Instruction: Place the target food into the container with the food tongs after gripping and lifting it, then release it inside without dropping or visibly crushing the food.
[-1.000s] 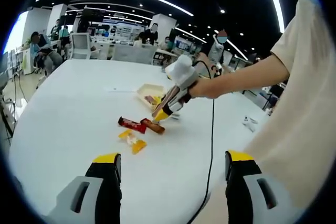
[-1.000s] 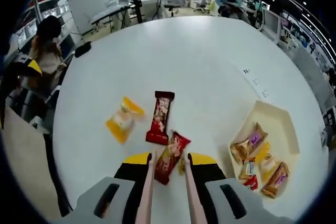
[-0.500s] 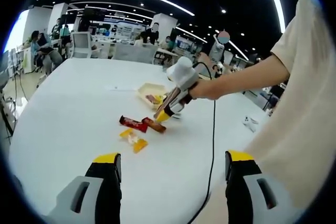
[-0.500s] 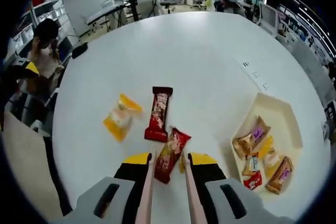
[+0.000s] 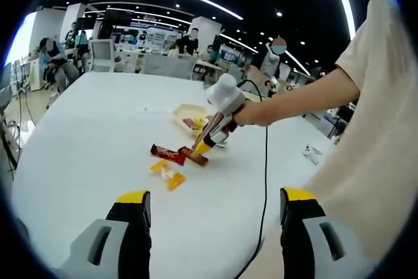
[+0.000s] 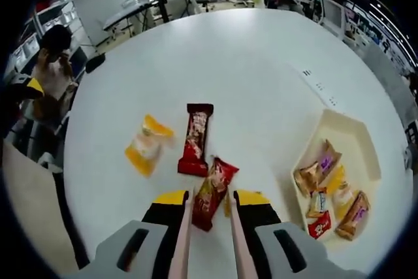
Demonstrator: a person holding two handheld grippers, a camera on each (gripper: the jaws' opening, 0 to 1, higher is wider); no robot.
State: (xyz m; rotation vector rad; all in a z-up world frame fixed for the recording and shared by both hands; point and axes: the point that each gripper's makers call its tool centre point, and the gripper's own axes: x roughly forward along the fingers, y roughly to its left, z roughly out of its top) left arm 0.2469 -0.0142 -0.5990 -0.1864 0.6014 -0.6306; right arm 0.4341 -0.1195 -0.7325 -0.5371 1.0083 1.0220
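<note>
In the right gripper view my right gripper [image 6: 210, 198] is shut on the food tongs [image 6: 182, 240]. The two pale tong arms run forward between its jaws and pinch a red-brown snack packet [image 6: 213, 189] just above the white table [image 6: 248, 76]. A cream tray [image 6: 347, 136] with several wrapped snacks lies to the right. In the left gripper view my left gripper [image 5: 215, 195] stands open, holding nothing. Beyond it, the right gripper [image 5: 219, 117] points down at the red-brown packet [image 5: 194, 155], short of the tray [image 5: 185, 110].
A dark red bar [image 6: 194, 138] and a yellow packet [image 6: 145, 149] lie on the table beyond and left of the tongs. A black cable [image 5: 264, 161] hangs from the right gripper across the table. A person's arm [image 5: 294, 99] reaches in from the right. Seated people and desks are far behind.
The right gripper view has drifted a little over the table, with the red-brown packet still pinched in the tongs. The left gripper has stayed in place.
</note>
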